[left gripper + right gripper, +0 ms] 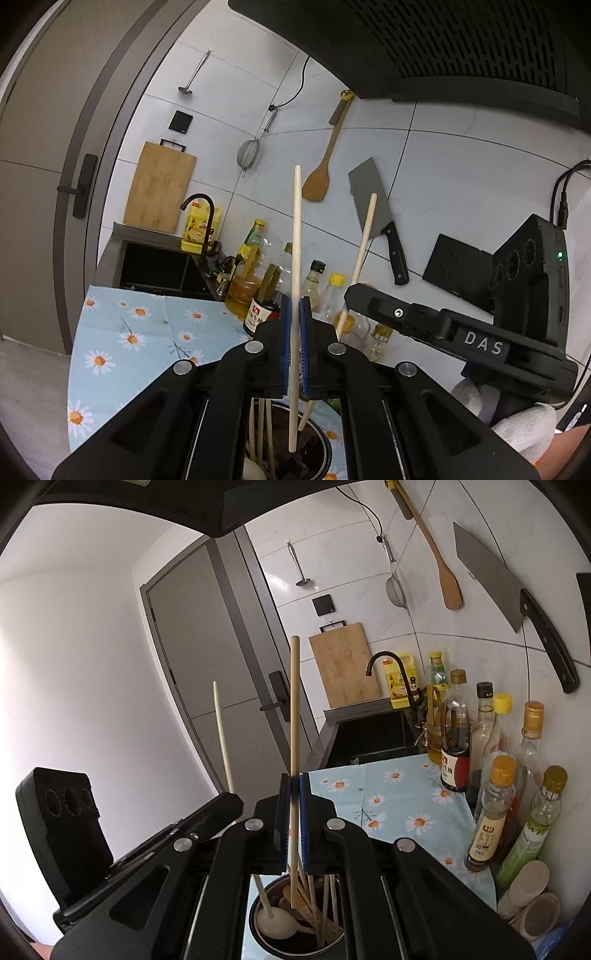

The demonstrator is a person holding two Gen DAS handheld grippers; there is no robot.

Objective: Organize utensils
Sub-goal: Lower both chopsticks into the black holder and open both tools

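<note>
My left gripper (294, 306) is shut on a pale chopstick (296, 229) that stands almost upright. Its lower end hangs inside the dark metal utensil holder (327, 448) below the jaws. My right gripper (294, 782) is shut on a tan chopstick (294, 701), also upright, with its tip down among the chopsticks and white spoon (271, 923) in the same holder (254, 919). Each gripper shows in the other's view: the right gripper (369, 299) with its tan chopstick (364, 240), and the left gripper (221, 805) with its pale chopstick (221, 731).
The holder stands on a blue daisy-print cloth (399, 797). Several sauce and oil bottles (491, 812) line the wall on the right, with two jars (532, 904) near them. Behind are a black sink (373, 734) and faucet (388, 661). A cleaver (373, 206), wooden spatula (321, 173) and cutting board (160, 188) hang on the wall.
</note>
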